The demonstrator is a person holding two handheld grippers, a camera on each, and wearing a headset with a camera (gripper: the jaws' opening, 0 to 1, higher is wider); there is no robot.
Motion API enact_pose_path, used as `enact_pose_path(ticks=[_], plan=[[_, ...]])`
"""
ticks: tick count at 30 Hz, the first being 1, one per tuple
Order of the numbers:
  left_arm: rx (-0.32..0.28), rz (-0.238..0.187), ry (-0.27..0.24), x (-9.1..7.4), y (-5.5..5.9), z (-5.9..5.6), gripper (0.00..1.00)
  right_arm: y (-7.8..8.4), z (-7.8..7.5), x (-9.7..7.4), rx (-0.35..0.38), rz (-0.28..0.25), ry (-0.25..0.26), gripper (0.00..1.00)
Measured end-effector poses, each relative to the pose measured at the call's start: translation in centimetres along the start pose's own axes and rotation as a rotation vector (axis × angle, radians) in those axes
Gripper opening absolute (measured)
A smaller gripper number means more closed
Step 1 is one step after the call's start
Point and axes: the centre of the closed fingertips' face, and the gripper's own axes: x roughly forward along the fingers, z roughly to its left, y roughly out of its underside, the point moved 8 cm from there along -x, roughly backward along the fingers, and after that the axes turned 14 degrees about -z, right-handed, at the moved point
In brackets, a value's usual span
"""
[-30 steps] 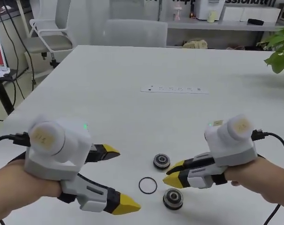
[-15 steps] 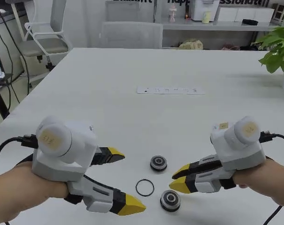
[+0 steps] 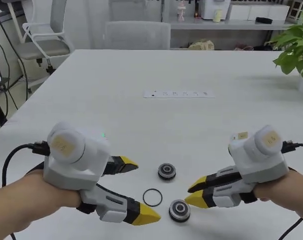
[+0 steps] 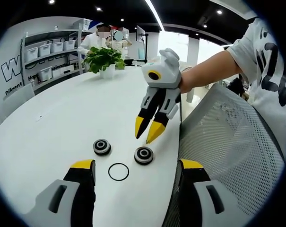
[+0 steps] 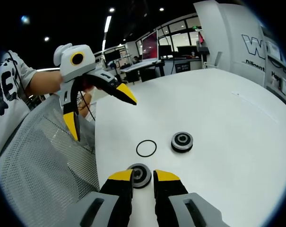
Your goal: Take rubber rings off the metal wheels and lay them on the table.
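Two small metal wheels lie on the white table (image 3: 141,115), one farther (image 3: 167,171) and one nearer (image 3: 179,210). A thin black rubber ring (image 3: 152,197) lies flat to their left. My left gripper (image 3: 139,190) hovers left of the ring with its jaws wide apart and nothing between them. In the left gripper view the ring (image 4: 118,171) and both wheels (image 4: 101,147) (image 4: 143,155) sit just ahead of the left gripper (image 4: 137,165). My right gripper (image 3: 193,194) holds a narrow gap, empty, just right of the near wheel (image 5: 139,175).
A white power strip (image 3: 179,94) lies mid-table. A green plant (image 3: 294,47) stands at the far right edge. Office chairs (image 3: 136,34) stand behind the table. A mesh chair back (image 4: 228,156) is close to the near table edge.
The head camera has tilted. My right gripper drew back slightly to the right of the near wheel, and the left edged toward the ring. The jaws, wheels and ring stand as before.
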Motion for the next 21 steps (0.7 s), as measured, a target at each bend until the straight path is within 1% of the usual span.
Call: enact_pose_path(ticks=[21], plan=[[-0.003,0.02,0.032,1.8,0.2,0.0,0.61,1.2,0.1,-0.5,-0.017,0.02,-0.001,0.15]])
